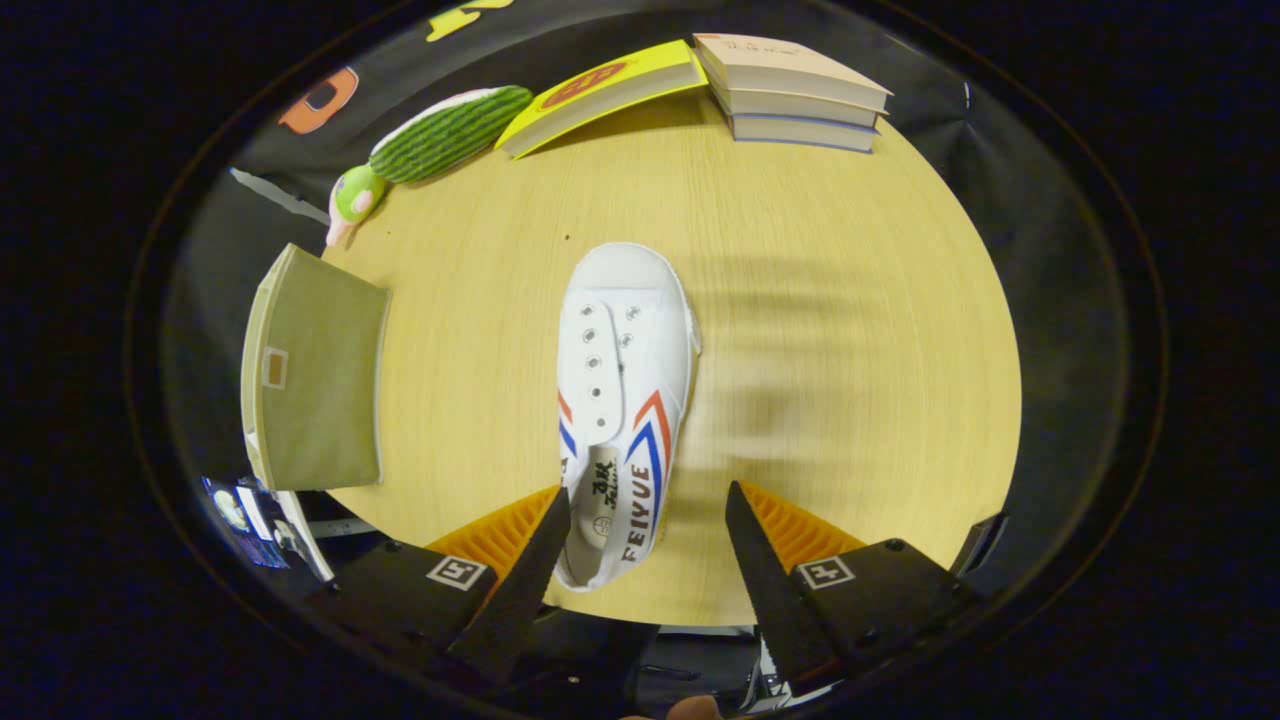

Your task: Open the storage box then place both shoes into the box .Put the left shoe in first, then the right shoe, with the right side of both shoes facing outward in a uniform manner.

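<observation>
Shoe lies lengthwise, toe pointing away; heel apparently untouched between wide tongs.

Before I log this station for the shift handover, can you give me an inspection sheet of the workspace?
Surface: round light wooden table, bare around the shoe.
Job's things: one white canvas shoe with red and blue stripes, heel between the claw fingers, toe pointing away; olive fabric storage box at the table's edge, beside the shoe, looks closed.
Clutter: watermelon plush toy, small green plush, yellow book, stack of three books, all beyond the shoe.
Grippers: claw open, one finger against the shoe's heel, the other clear of it.
Cables: nothing seen.
Surroundings: black cloth booth wall.
</observation>
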Action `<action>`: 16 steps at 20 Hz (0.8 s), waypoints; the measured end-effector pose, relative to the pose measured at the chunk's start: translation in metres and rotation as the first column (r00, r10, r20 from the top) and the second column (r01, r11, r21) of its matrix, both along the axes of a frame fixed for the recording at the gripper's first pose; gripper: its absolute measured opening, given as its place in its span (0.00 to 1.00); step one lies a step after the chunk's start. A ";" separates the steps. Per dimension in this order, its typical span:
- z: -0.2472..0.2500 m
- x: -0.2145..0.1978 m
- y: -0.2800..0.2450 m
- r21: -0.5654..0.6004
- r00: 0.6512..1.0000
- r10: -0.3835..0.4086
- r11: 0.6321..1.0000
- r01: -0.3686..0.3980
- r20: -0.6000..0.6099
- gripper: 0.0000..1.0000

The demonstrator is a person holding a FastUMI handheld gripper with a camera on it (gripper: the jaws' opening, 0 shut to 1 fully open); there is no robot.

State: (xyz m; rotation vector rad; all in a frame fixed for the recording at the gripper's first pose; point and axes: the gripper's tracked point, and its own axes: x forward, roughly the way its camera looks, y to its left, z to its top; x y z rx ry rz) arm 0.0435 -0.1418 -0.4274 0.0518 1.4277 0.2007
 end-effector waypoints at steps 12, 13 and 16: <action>-0.039 0.011 0.017 0.000 0.996 -0.023 1.000 0.023 -0.084 0.50; -0.039 0.010 0.014 -0.004 0.996 -0.021 1.000 0.021 -0.084 0.37; -0.037 0.012 0.011 0.016 0.994 -0.060 0.998 0.062 -0.092 0.21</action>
